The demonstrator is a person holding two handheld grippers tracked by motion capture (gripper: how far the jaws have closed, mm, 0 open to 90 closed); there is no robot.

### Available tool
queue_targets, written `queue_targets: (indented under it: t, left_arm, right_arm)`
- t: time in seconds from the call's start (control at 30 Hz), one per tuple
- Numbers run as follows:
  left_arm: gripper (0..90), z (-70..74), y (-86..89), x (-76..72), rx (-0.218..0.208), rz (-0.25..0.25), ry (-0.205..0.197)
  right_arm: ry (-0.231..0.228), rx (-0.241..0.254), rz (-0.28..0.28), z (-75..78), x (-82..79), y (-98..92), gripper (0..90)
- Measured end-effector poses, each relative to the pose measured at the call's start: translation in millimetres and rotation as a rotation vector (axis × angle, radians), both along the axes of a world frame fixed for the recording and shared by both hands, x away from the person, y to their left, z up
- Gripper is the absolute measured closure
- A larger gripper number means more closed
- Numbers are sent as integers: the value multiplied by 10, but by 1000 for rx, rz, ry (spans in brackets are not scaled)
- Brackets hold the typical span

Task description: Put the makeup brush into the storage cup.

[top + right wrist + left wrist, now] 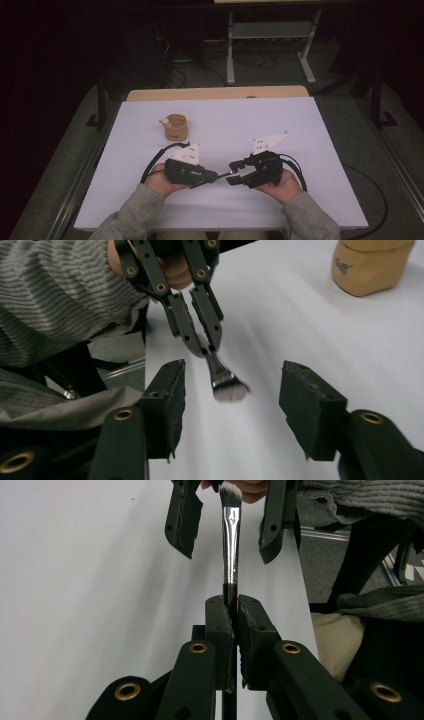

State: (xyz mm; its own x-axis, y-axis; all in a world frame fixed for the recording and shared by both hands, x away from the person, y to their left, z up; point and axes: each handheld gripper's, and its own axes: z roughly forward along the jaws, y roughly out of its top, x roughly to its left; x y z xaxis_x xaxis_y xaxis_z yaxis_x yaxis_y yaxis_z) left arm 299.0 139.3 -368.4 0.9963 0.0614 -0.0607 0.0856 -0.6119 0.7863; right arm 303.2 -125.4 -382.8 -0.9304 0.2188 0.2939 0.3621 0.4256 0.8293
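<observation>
Above the white surface (310, 150), the left claw (230, 611) clamps a makeup brush (230, 540), its bristles between the right claw's (231, 397) wide-spread jaws.

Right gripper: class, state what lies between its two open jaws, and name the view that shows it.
The bristle head of the makeup brush, held by the left gripper, sits between the right gripper's jaws, untouched; the right gripper view shows it.

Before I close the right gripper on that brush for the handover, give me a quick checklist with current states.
1. Left gripper shut on the brush handle: ok.
2. Right gripper open wide: ok.
3. Bristles between the right gripper's jaws: ok.
4. Jaws over the ferrule rather than the bristles: not ok.
5. Brush off the table: cannot tell.
6. Wooden cup away from both hands: ok.
</observation>
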Motion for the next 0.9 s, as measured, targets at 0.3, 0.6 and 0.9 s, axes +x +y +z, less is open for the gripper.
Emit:
queue_targets:
  t: [0.3, 0.6, 0.9]
  left_arm:
    - [843, 2, -23, -11, 3, -12, -5]
    - [843, 1, -35, -26, 0, -24, -1]
    - [842, -32, -75, -37, 27, -46, 8]
  right_arm:
    - [-2, 5, 55, -14, -24, 87, 575]
    - [13, 30, 84, -37, -19, 114, 735]
    - [4, 34, 99, -80, -39, 122, 812]
